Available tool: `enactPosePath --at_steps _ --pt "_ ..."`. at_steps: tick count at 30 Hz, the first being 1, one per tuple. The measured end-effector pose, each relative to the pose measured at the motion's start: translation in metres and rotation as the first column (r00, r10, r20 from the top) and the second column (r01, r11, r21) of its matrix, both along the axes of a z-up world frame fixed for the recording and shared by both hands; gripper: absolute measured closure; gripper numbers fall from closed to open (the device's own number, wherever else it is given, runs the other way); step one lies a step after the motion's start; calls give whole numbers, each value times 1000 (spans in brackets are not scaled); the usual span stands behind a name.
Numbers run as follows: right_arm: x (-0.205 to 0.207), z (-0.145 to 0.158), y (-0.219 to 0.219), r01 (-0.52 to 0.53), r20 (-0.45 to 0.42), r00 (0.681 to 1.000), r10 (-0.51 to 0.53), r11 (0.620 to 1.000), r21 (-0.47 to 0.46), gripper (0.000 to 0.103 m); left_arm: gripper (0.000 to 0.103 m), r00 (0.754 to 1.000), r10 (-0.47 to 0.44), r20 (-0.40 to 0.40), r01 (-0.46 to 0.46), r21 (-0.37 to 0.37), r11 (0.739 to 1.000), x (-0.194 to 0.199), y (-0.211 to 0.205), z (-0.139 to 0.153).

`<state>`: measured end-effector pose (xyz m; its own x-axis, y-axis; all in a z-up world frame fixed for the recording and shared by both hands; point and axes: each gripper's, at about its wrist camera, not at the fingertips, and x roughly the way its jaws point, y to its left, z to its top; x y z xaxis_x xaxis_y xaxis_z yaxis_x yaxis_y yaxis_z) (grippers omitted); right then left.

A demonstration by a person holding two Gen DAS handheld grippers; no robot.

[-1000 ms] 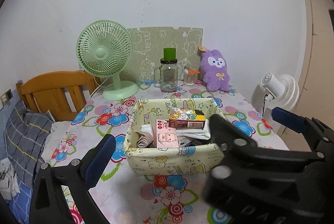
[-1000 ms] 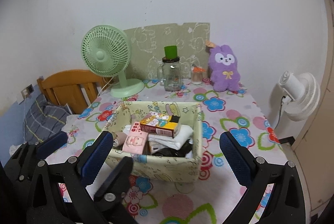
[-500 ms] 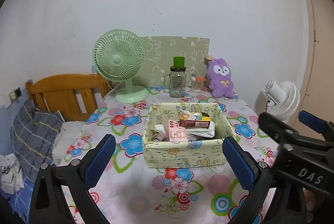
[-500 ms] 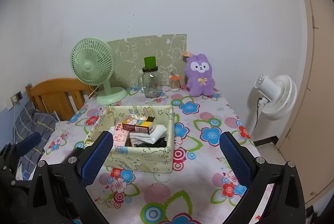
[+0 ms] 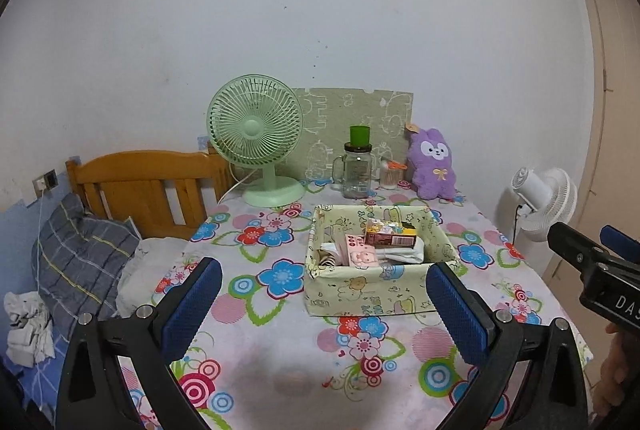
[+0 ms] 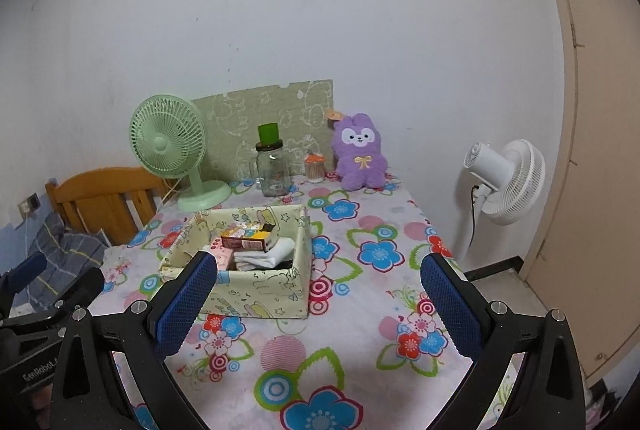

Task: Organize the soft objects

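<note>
Ahead of both your spread, empty grippers, left (image 5: 322,304) and right (image 6: 318,300), sits the fabric basket (image 6: 260,288); the purple plush (image 6: 360,157), upright beyond it, lies nearer your right.

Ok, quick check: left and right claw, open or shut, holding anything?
Left claw: open, holding nothing, hovering above the table short of the fabric basket.
Right claw: open, holding nothing.
</note>
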<state>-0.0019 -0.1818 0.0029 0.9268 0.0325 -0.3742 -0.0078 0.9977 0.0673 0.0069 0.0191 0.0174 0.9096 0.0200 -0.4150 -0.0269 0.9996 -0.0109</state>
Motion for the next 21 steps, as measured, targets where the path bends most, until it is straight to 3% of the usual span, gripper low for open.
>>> enactPosePath --at_steps 21 --pt "-3 3 6 -61 8 998 61 998 -19 0 0 999 16 40 -14 -30 999 -10 -2 9"
